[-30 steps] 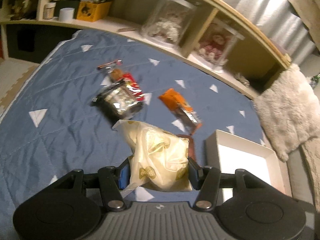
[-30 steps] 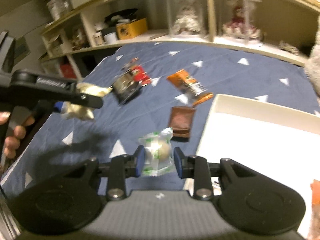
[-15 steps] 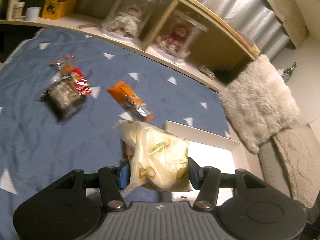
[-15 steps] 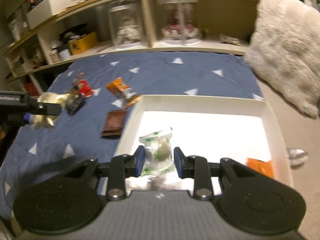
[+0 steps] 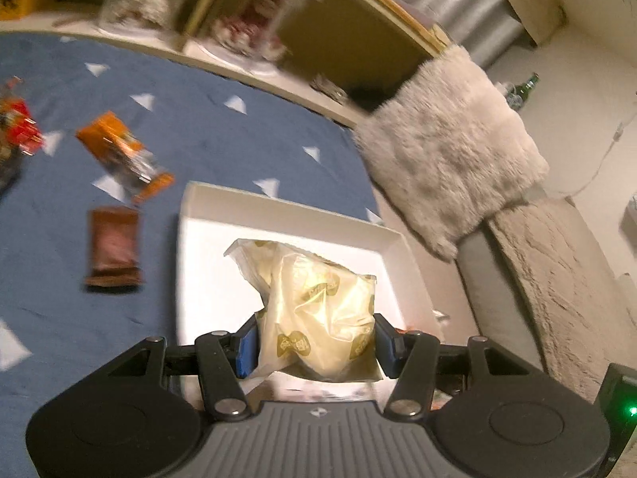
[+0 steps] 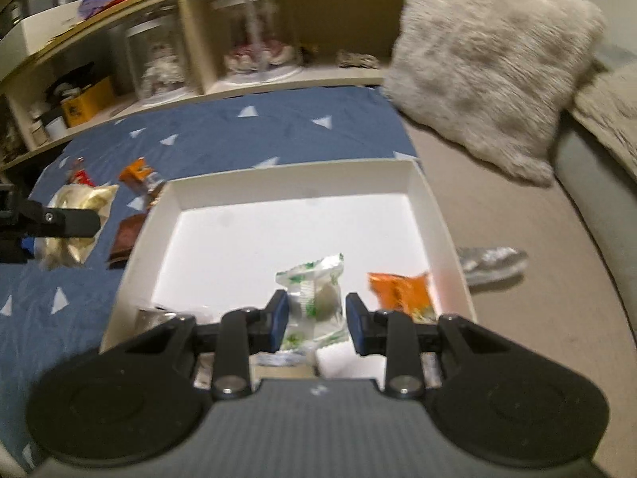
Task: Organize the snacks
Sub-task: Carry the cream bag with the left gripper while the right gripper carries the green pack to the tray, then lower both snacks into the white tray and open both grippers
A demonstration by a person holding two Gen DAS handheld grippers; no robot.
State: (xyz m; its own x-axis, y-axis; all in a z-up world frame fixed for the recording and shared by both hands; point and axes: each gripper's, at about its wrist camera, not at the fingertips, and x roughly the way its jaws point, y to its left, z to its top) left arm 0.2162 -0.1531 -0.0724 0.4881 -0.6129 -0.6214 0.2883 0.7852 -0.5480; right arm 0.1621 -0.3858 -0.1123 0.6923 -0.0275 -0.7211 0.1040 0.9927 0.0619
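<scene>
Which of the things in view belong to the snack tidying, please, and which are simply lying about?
Job:
- white box
- yellow snack bag, left gripper
- green-and-white snack, right gripper
- orange packet and brown packet on the bedspread

Lying about:
- fluffy cushion
- display jars
- green bottle

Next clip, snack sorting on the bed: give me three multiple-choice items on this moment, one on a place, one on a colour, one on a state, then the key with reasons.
1. Where does the brown packet lie?
A. In the white box
B. On the blue blanket, left of the box
C. On the shelf

2. What colour is the packet lying in the white box?
A. Orange
B. Purple
C. Black

3. What is the right gripper doing?
A. Open, holding nothing
B. Shut on a green-and-white wrapped snack
C. Shut on the box rim

Key: B, it lies on the blanket; A, orange foil shows; B, the wrapped snack sits between its pads.
</scene>
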